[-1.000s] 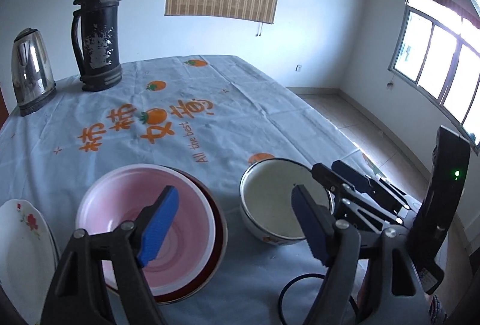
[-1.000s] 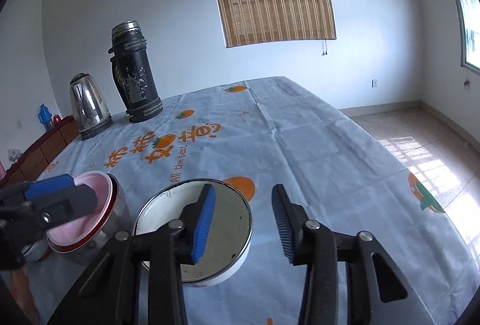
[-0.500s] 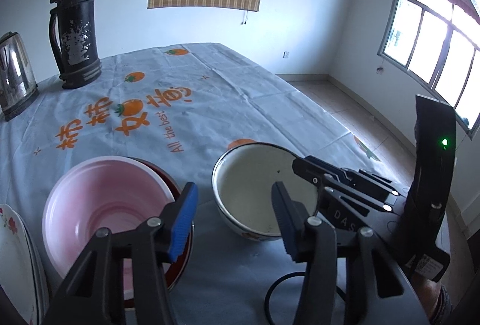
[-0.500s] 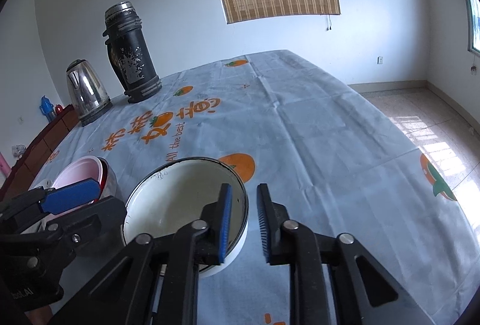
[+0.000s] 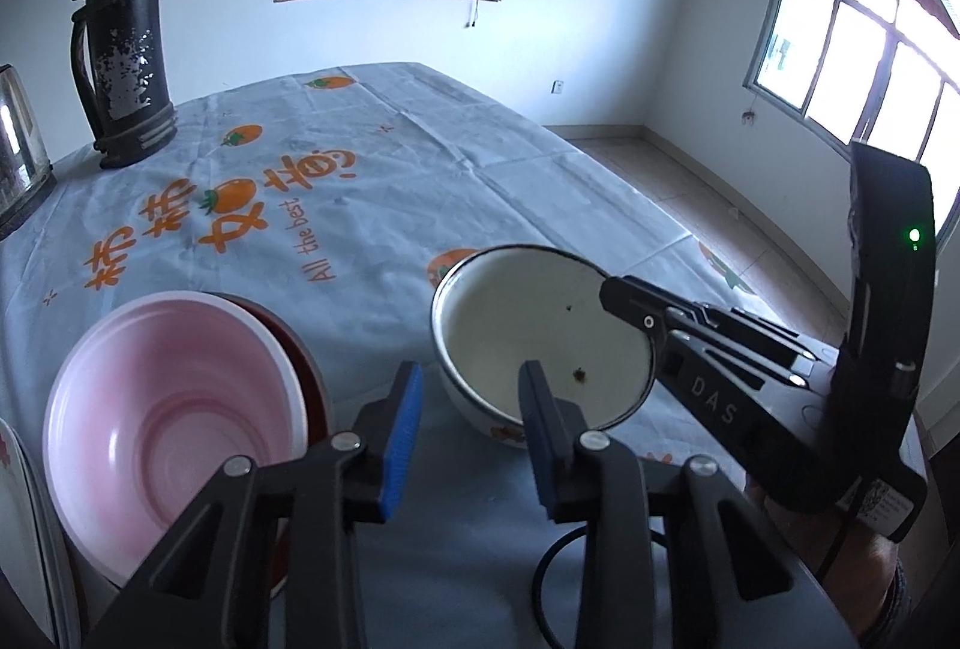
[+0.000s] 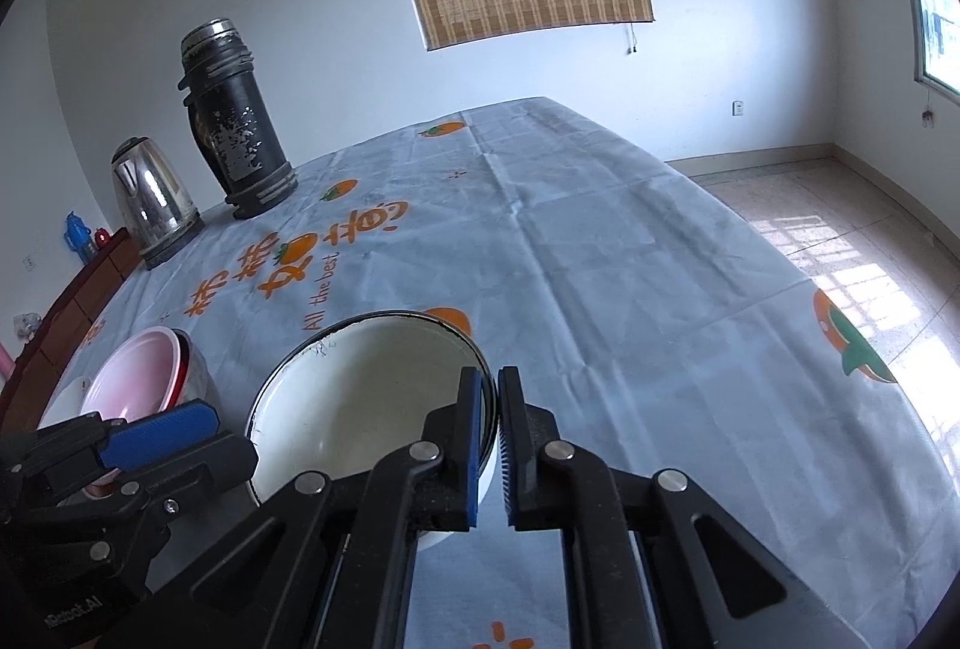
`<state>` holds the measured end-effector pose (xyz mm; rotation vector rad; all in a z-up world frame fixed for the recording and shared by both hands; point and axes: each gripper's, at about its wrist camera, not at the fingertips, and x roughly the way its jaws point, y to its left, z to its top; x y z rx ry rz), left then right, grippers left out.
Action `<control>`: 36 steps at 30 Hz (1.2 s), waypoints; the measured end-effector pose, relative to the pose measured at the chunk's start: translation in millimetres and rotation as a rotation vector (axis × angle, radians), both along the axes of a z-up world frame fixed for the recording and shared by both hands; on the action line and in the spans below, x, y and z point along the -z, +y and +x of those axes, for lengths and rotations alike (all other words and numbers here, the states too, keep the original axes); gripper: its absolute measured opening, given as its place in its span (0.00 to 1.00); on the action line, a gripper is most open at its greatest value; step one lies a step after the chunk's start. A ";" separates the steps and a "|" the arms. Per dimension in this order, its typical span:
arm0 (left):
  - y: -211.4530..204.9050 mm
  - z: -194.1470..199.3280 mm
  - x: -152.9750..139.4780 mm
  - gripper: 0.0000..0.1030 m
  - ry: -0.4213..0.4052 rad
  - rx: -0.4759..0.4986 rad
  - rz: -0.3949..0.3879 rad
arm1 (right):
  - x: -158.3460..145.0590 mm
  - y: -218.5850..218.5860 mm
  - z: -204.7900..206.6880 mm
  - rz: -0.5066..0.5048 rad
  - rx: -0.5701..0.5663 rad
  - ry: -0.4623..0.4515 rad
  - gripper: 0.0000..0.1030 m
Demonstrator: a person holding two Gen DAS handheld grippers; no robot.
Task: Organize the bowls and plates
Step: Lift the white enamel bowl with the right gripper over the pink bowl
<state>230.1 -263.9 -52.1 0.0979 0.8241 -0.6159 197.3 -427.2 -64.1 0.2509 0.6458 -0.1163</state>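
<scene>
R gripper [image 6: 489,439] jaws pinch white bowl [image 6: 360,397] rim at 3 o'clock; L gripper [image 5: 471,433] jaws just closing, nothing between, pink bowl [image 5: 162,409] at its 9

Daylight entered through the window [image 5: 852,55] at the right, overexposed to white. Sun patches lay on the floor [image 6: 840,241]. Both fisheye views were sharp, bowed and dark-vignetted at the corners.

Left tool [image 5: 468,409] closing astride white bowl [image 5: 540,331] rim, beside pink bowl [image 5: 168,409].

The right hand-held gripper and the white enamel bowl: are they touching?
Touching. The right wrist view shows the right hand-held gripper with its pads closed on the white enamel bowl rim.
</scene>
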 end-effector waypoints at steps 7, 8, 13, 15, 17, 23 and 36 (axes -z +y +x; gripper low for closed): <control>-10.1 6.6 6.6 0.30 0.011 -0.033 0.029 | -0.3 -1.3 -1.1 0.008 -0.006 -0.004 0.06; -11.1 7.3 6.9 0.30 0.016 -0.031 0.025 | -0.4 -1.3 -1.3 0.009 -0.008 -0.005 0.06; -15.6 8.8 8.2 0.30 -0.003 -0.041 0.042 | -1.0 -1.0 -1.4 0.012 -0.009 -0.005 0.06; -15.2 8.2 7.6 0.30 -0.008 -0.046 0.040 | -1.2 -1.1 -1.5 0.018 -0.008 -0.009 0.06; -14.9 7.9 8.0 0.30 -0.017 -0.054 0.044 | -3.7 0.1 -3.6 0.016 -0.011 -0.028 0.06; -8.9 8.2 7.1 0.30 -0.018 -0.069 0.023 | -9.7 5.1 -6.4 0.013 -0.031 -0.062 0.07; -4.7 -1.0 -3.8 0.30 -0.060 -0.055 -0.040 | -26.7 1.5 -18.8 0.032 -0.029 -0.166 0.07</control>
